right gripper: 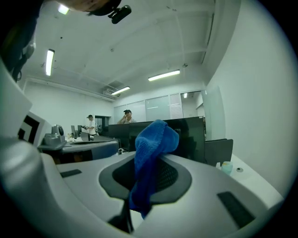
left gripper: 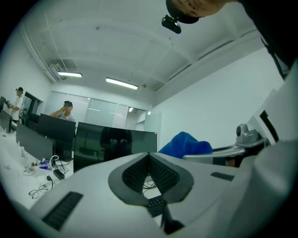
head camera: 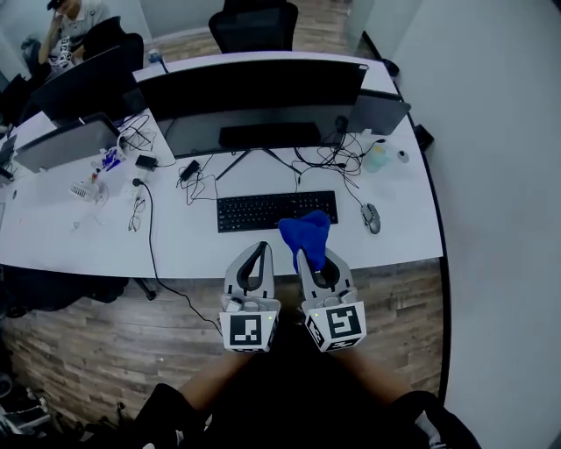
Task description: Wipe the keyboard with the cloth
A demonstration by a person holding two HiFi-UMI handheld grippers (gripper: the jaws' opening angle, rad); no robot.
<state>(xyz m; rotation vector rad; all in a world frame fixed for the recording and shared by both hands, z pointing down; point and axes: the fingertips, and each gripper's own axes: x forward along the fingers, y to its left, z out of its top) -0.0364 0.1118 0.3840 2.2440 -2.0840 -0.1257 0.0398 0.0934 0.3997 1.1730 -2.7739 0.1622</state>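
Note:
A black keyboard (head camera: 273,210) lies on the white desk (head camera: 202,241) in front of a wide monitor (head camera: 263,110). My right gripper (head camera: 308,255) is shut on a blue cloth (head camera: 307,235), which sticks up from its jaws over the keyboard's near right corner. In the right gripper view the cloth (right gripper: 151,158) hangs pinched between the dark pads. My left gripper (head camera: 261,249) is shut with nothing in it, held just left of the right one near the desk's front edge. In the left gripper view a bit of keyboard (left gripper: 156,204) shows under the jaws, with the cloth (left gripper: 186,144) at right.
A mouse (head camera: 372,217) lies right of the keyboard. Tangled cables (head camera: 337,158) and a small bottle (head camera: 377,156) sit behind it. Glasses (head camera: 136,215) and more cables lie at left. Another monitor (head camera: 74,83), a seated person (head camera: 70,26) and an office chair (head camera: 254,24) lie beyond.

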